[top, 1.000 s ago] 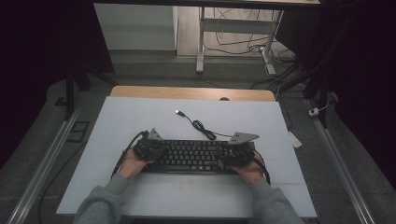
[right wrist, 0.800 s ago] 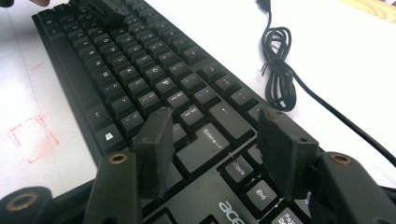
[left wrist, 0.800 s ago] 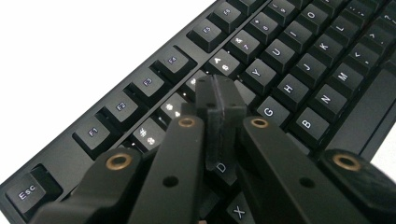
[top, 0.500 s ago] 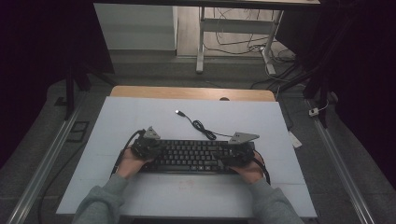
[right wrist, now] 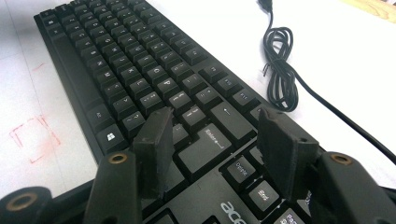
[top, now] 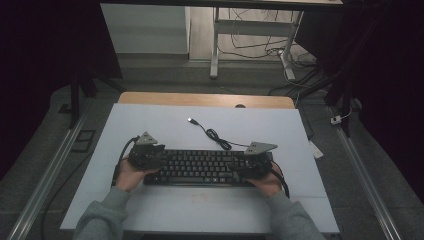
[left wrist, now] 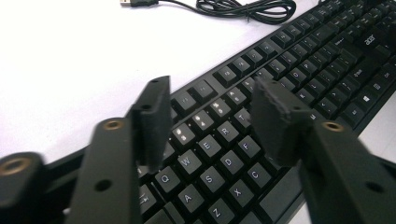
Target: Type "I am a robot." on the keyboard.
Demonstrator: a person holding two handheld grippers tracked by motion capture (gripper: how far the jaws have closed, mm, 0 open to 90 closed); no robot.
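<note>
High view: the keyboard (top: 200,167) lies flat on the desk (top: 165,125), the left gripper (top: 145,156) at its left end and the right gripper (top: 255,167) at its right; contact there is hard to judge.

Left gripper view: its jaws have just been opening and stand spread above the keys, pinching nothing. Dropping now could press keys.

Right gripper view: jaws spread over the Enter keys, gripping nothing. The cable (right wrist: 280,77) lies coiled beside the keyboard and could snag in a lift.
</note>
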